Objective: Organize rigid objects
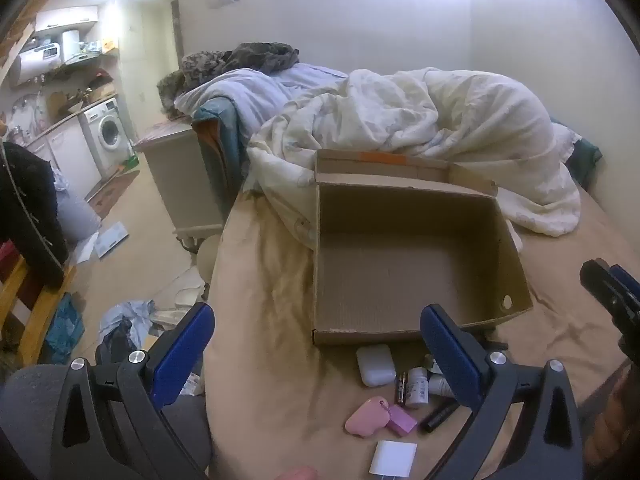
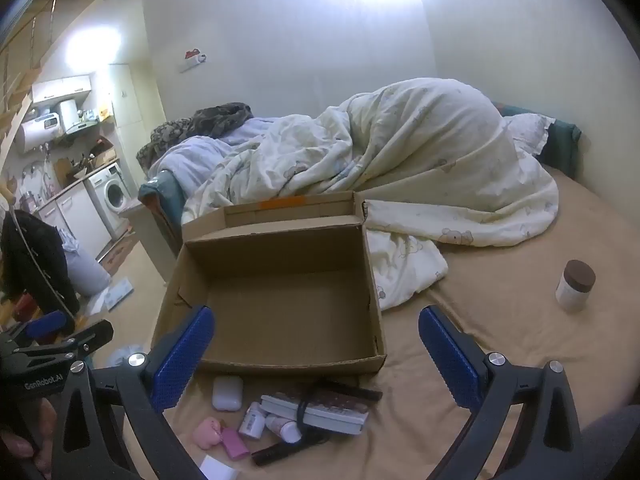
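Observation:
An open, empty cardboard box (image 1: 404, 264) sits on the tan bed sheet; it also shows in the right wrist view (image 2: 280, 292). In front of it lies a cluster of small items: a white earbud case (image 1: 375, 365) (image 2: 227, 393), a pink heart-shaped case (image 1: 362, 420) (image 2: 207, 432), small white bottles (image 1: 417, 386) (image 2: 253, 420), a black tube (image 1: 438, 416) (image 2: 276, 453), a white square charger (image 1: 394, 458) and a banded notebook (image 2: 320, 410). My left gripper (image 1: 316, 332) is open and empty above them. My right gripper (image 2: 316, 332) is open and empty, also seen at the left view's right edge (image 1: 612, 292).
A brown-lidded jar (image 2: 574, 285) stands alone on the sheet to the right. A rumpled cream duvet (image 1: 420, 120) lies behind the box. The bed's left edge drops to a cluttered floor (image 1: 128, 320), with a washing machine (image 1: 106, 132) beyond.

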A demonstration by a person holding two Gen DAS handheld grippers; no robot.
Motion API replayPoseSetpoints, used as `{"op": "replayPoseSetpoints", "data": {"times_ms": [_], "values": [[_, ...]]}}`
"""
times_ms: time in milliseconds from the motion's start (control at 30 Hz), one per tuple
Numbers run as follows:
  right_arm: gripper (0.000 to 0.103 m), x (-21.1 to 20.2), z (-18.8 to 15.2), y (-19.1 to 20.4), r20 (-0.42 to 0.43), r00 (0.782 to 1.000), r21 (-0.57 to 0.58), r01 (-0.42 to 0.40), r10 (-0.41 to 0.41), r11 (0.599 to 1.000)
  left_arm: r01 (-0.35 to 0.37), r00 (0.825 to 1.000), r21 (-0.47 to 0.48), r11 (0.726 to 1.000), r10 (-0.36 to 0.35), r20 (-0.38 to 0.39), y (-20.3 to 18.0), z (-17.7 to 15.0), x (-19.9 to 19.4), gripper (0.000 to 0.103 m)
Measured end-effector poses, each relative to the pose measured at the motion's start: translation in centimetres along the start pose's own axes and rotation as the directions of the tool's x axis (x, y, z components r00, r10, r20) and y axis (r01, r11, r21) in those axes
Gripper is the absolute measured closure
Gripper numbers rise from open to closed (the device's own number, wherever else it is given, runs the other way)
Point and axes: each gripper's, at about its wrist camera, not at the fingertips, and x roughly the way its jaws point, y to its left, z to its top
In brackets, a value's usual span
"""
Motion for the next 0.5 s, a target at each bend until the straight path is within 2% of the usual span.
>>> {"op": "replayPoseSetpoints", "data": {"times_ms": [300, 500], "values": [[0.000, -0.15, 0.03, 0.00, 0.008, 1.000, -0.004, 0.001, -0.001, 1.000, 0.001, 1.000, 0.008, 1.000, -0.001, 0.017, -0.73, -0.46, -0.48, 0.000], [0.000, -0.21, 0.11, -0.01, 0.010, 1.000, -0.004, 0.001, -0.001, 1.000, -0.001, 1.000, 0.004, 1.000, 0.001, 0.011, 0.12, -0.48, -0.27, 0.000]]}}
